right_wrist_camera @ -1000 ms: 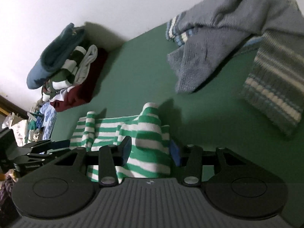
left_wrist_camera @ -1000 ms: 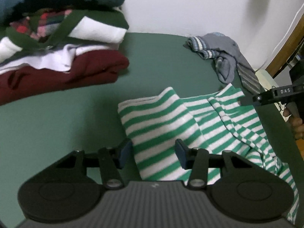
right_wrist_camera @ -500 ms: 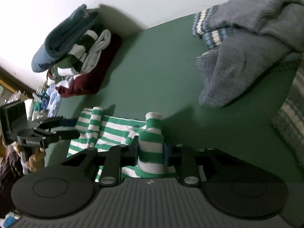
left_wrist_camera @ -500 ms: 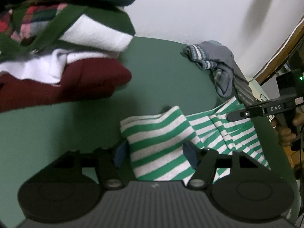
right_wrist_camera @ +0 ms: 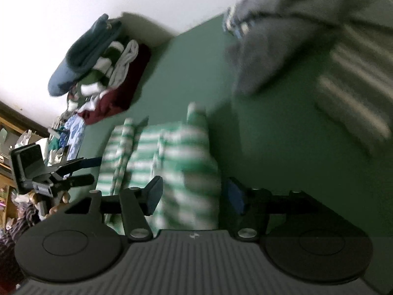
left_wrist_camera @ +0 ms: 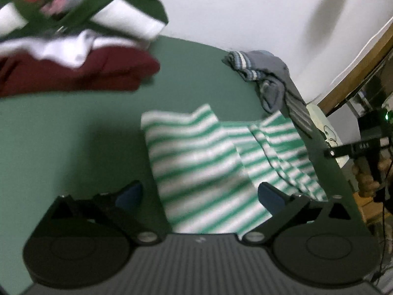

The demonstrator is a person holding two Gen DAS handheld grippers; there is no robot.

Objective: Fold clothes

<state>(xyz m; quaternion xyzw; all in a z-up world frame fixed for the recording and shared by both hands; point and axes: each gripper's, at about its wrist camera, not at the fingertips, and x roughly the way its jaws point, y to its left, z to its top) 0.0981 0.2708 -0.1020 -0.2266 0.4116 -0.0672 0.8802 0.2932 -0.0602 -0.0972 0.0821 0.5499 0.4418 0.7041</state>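
You have one green-and-white striped knit garment (left_wrist_camera: 203, 162) lying on the green surface (left_wrist_camera: 73, 132) between both tools. Your left gripper (left_wrist_camera: 199, 194) and right gripper (right_wrist_camera: 194, 194) are each spread wide, pinching nothing. One stack of folded clothes (right_wrist_camera: 103, 66) and one grey knitted sweater (right_wrist_camera: 294, 36) lie beyond.

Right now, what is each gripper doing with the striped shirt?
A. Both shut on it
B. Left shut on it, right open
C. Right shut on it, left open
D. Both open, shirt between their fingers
D: the left gripper and the right gripper both stand spread, with the striped shirt lying between the fingers, unpinched.
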